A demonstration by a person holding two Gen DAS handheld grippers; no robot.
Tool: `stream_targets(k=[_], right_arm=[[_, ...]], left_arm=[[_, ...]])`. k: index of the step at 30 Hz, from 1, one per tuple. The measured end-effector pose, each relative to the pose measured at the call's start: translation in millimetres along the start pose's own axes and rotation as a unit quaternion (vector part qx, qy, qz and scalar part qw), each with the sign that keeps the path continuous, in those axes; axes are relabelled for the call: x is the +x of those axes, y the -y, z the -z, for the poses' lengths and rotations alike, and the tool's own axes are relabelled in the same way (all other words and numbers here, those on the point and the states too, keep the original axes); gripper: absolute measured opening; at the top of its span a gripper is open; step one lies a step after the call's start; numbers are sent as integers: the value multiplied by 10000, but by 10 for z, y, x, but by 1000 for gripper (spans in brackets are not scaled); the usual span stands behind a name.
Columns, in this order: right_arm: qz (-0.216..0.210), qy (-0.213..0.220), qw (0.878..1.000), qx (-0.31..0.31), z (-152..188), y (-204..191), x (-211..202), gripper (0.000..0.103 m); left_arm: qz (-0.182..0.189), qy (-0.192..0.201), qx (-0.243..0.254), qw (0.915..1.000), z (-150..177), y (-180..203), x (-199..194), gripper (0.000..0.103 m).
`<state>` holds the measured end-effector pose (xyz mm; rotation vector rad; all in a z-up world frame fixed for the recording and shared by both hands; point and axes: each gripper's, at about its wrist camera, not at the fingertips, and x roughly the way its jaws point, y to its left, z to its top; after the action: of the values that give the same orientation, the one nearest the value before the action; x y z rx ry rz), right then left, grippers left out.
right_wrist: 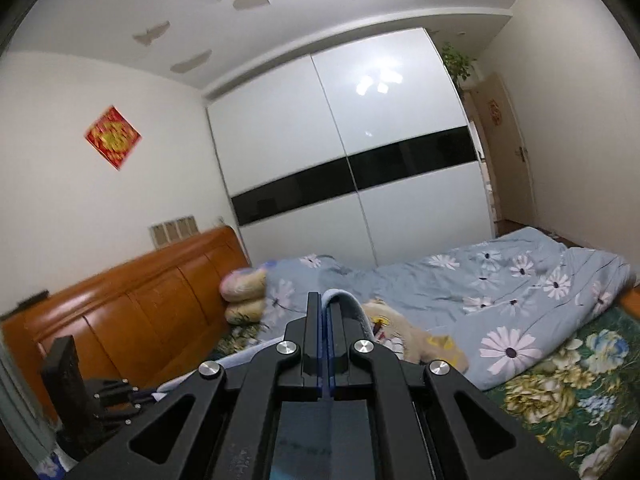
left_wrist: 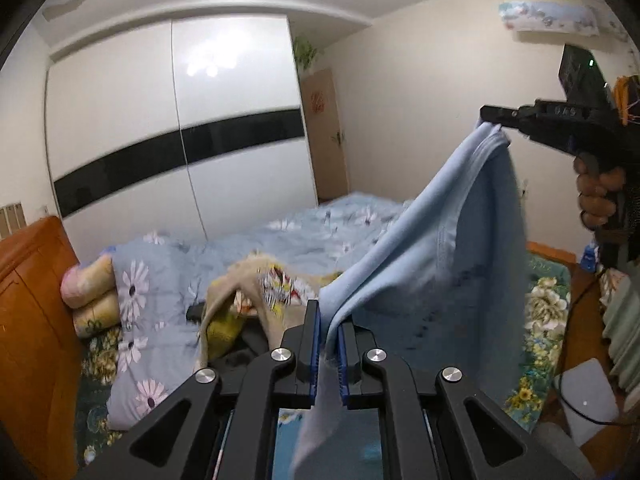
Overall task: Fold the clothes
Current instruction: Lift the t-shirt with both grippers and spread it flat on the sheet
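Observation:
A light blue garment (left_wrist: 448, 248) hangs in the air between both grippers, above the bed. My left gripper (left_wrist: 329, 322) is shut on its lower edge, with cloth pinched between the blue pads. My right gripper (left_wrist: 494, 118) shows at the upper right of the left wrist view, held by a hand, and is clamped on the garment's top corner. In the right wrist view the right gripper (right_wrist: 325, 300) is shut, and a blue fold of the garment (right_wrist: 352, 306) curls out past its fingertips. A beige printed garment (left_wrist: 256, 284) lies crumpled on the bed.
The bed carries a blue daisy-print quilt (right_wrist: 500, 284) over a dark floral sheet (right_wrist: 560, 392). Pillows (right_wrist: 244, 292) lean against the orange wooden headboard (right_wrist: 132, 304). A white wardrobe (right_wrist: 360, 152) stands behind. The left gripper's body (right_wrist: 80, 396) shows at the lower left.

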<state>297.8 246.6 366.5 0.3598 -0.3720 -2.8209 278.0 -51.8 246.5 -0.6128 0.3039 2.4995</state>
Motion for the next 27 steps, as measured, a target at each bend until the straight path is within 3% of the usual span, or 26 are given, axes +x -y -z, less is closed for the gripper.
stream_targets(k=[3,5,8,12,14,17,19,25,27], right_arm=[[327,-684,9971,29,147,237,556,1],[653,-1333,9888,159,462,494,1027,1],[1041,-2227,9672,633,1143,990,1663,1],[1417,-3095,9288,1464,2087,1730,2232,1],[1535,-3350,9127,1768,2454,2016,2403,1],[1624,-3536,9002,1958,2679,2283,2644,1],[1651,-3537,8993,1971,2671,2377,2873,1],[1768,-3514,9046,1641,2490,2562,3604,1],[1868,-3693,8971,1548,2572,2634,3810,1]], left_arm=[[47,-662,-263,9975,254,-131,669,9],[78,-1101,-438,9929,423,-219,1114,9],[123,-1807,-704,9809,798,-295,1810,9],[149,-2217,-908,9708,1052,-318,2342,9],[162,-2420,-1009,9649,1180,-330,2608,8],[181,-2722,-1160,9550,1371,-348,3007,8],[190,-2908,-1257,9483,1485,-364,3272,8],[-50,-2877,-1256,9494,1329,-553,3915,8],[-107,-3082,-1356,9415,1436,-584,4142,8]])
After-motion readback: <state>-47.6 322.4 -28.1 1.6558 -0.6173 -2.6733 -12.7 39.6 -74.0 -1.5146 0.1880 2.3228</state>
